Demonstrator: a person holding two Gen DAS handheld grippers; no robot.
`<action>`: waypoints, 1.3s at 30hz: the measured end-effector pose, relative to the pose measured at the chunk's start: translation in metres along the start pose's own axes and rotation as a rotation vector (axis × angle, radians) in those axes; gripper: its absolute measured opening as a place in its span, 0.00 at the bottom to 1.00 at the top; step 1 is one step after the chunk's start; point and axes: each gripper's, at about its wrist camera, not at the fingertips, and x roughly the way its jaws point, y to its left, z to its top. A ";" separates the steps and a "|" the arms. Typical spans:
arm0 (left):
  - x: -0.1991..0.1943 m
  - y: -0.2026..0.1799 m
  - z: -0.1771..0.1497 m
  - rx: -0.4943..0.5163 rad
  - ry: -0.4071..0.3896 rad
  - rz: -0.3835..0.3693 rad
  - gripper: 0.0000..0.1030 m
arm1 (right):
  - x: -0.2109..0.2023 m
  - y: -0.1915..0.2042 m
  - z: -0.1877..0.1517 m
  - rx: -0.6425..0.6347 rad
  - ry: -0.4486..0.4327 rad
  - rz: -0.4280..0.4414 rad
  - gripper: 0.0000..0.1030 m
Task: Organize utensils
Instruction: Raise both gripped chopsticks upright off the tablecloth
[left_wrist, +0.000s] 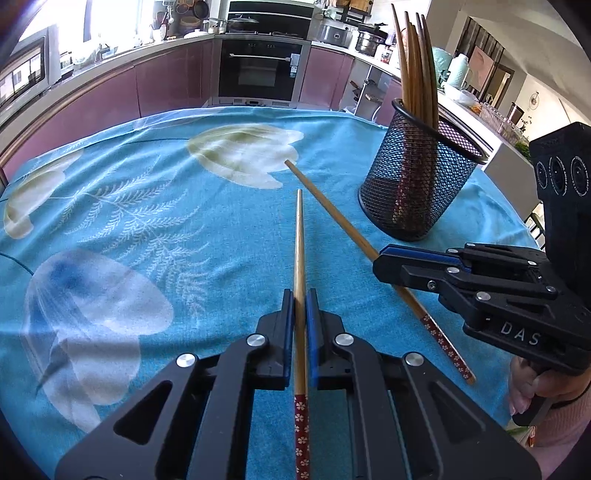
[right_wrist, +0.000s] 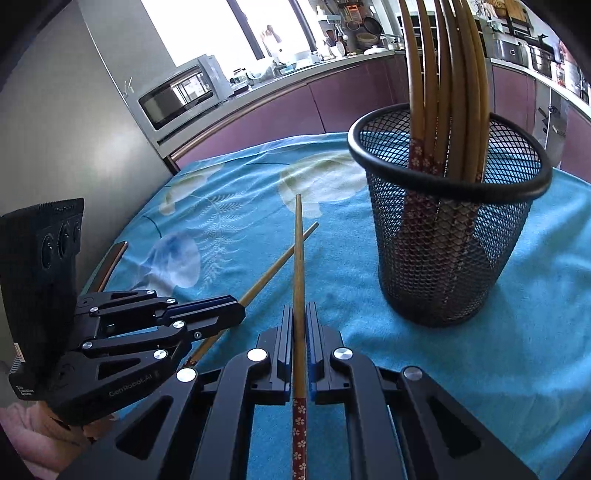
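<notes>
A black mesh cup (left_wrist: 417, 184) stands on the blue tablecloth (left_wrist: 147, 206) and holds several wooden chopsticks (left_wrist: 415, 66). It also shows in the right wrist view (right_wrist: 447, 240). My left gripper (left_wrist: 300, 295) is shut on a wooden chopstick (left_wrist: 300, 251) with a red flowered end. My right gripper (left_wrist: 384, 258) comes in from the right and is shut on a second chopstick (left_wrist: 332, 206). In the right wrist view my right gripper (right_wrist: 299, 310) grips its chopstick (right_wrist: 298, 258), and my left gripper (right_wrist: 236, 306) holds the other chopstick (right_wrist: 280, 258) to the left.
A kitchen counter with an oven (left_wrist: 258, 66) runs behind the table. A microwave (right_wrist: 181, 96) sits on the counter at the left. The table edge (right_wrist: 110, 266) lies to the left, beside a grey wall.
</notes>
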 end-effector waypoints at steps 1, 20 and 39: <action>0.000 -0.001 -0.001 0.003 0.001 -0.003 0.07 | 0.000 0.000 0.000 -0.002 0.003 0.002 0.05; 0.009 -0.007 0.004 0.031 0.018 0.026 0.07 | 0.020 0.007 0.003 -0.083 0.035 -0.102 0.06; -0.017 -0.010 0.004 0.006 -0.037 -0.009 0.07 | -0.030 0.011 -0.001 -0.050 -0.087 0.018 0.06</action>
